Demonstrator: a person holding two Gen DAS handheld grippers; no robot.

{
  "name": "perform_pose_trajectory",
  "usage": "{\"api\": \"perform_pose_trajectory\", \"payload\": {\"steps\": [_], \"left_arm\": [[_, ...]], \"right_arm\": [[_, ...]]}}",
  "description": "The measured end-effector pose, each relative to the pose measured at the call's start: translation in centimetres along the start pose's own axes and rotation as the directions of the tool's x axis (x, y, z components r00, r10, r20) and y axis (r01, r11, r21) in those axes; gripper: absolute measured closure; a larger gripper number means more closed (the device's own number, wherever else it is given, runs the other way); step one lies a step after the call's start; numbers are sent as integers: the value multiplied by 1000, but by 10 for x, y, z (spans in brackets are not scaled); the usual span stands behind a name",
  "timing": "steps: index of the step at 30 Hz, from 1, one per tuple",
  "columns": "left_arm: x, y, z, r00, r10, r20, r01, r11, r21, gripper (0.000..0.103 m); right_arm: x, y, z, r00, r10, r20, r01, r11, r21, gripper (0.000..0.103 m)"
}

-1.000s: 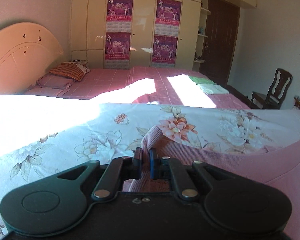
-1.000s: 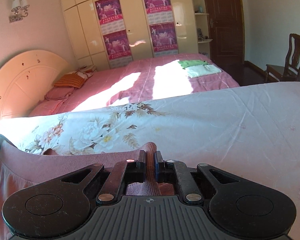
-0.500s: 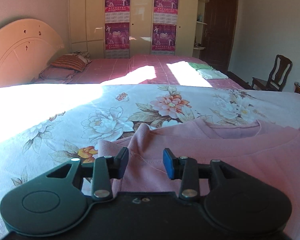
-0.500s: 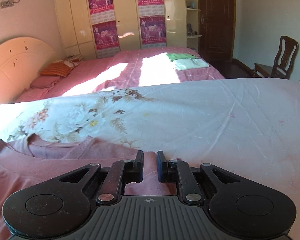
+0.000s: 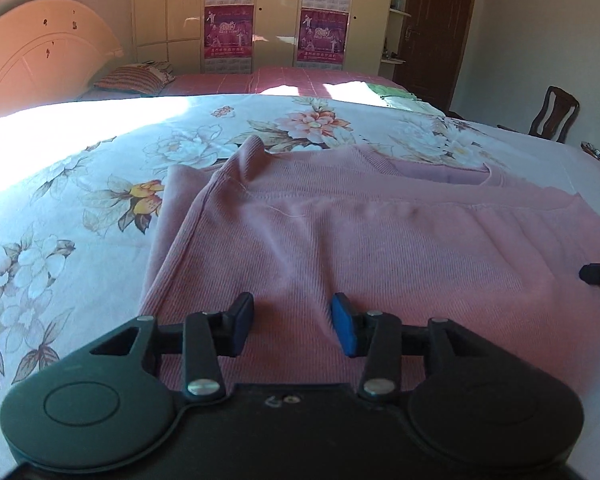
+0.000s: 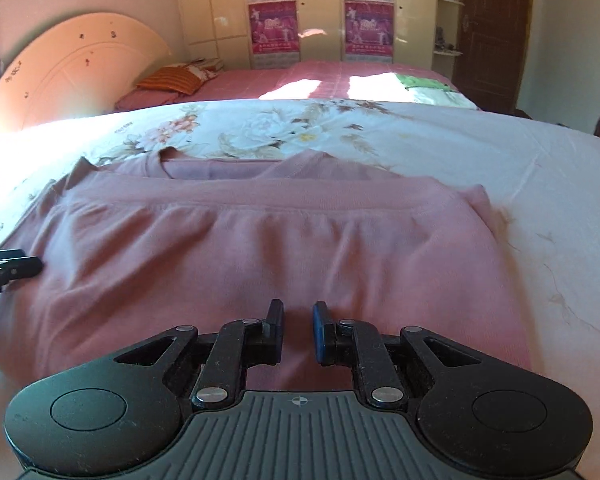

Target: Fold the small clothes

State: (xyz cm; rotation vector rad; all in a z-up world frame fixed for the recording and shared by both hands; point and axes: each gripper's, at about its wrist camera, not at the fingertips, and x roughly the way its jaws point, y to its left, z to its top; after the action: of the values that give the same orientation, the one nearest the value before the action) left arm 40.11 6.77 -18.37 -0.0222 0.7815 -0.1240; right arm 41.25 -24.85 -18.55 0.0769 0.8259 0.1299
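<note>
A pink knit top (image 5: 340,232) lies folded on the floral bedsheet (image 5: 80,200), its lower half doubled up over the chest below the neckline (image 5: 440,168). My left gripper (image 5: 294,326) is open and empty, just above the near left part of the top. In the right wrist view the same top (image 6: 260,240) fills the middle. My right gripper (image 6: 297,330) is open with a narrow gap, empty, over the top's near edge. The tip of the other gripper shows at the left edge (image 6: 8,270).
A second bed with a pink cover (image 6: 340,76) stands behind, with pillows (image 6: 172,80) and folded green and white clothes (image 6: 424,84). A wardrobe with posters (image 5: 276,12) lines the back wall. A wooden chair (image 5: 556,114) and a dark door (image 5: 436,28) are at right.
Both grippers let go of the top's hem, laid it over the upper part, opened and pulled back toward me. The top now lies folded in half.
</note>
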Motion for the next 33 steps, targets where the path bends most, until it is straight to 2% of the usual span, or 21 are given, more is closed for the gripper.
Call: {"api": "perform_pose_trajectory", "payload": {"steps": [4,6,9,12,18,21,24,26,29,33], "left_arm": [[-8,4,-2,1000,17,-6,-17,1000,-4,59],[-11,6,-5,999,52,-14,-52,999,-8,59],[-19,9,-9,998,65,-13,-66,998,-16,59],[-34,7,-9,997,71,-2,-71,997,-21,62],[-63,-19,-6,998,-9,57,9,1000,-3,60],[-61,-33,-14,998,-30,48,29,999,19,60],[-50,-34,-27,1000,-9,15,9,1000,24,60],[-42,-27,-35,1000,12,-27,-12,1000,6,60],[-44,-15,-48,1000,19,-11,-19,1000,6,58],[-48,-14,-48,1000,23,-17,-23,1000,-5,58]], "right_arm": [[-14,-28,-8,997,-75,3,75,997,36,90],[-18,-31,-10,996,-94,0,94,995,34,90],[-25,-28,-11,993,-115,-13,115,993,24,90],[-40,-16,-8,996,-84,8,83,995,48,90],[-65,37,-2,996,28,79,-29,1000,10,90],[-64,65,-7,995,74,71,-73,997,-19,90],[-55,82,-17,996,79,44,-76,996,-49,90],[-47,80,-27,999,48,12,-48,997,-63,90],[-41,59,-43,1000,-17,-25,16,999,-38,90],[-47,26,-54,999,-28,-21,29,999,19,90]]}}
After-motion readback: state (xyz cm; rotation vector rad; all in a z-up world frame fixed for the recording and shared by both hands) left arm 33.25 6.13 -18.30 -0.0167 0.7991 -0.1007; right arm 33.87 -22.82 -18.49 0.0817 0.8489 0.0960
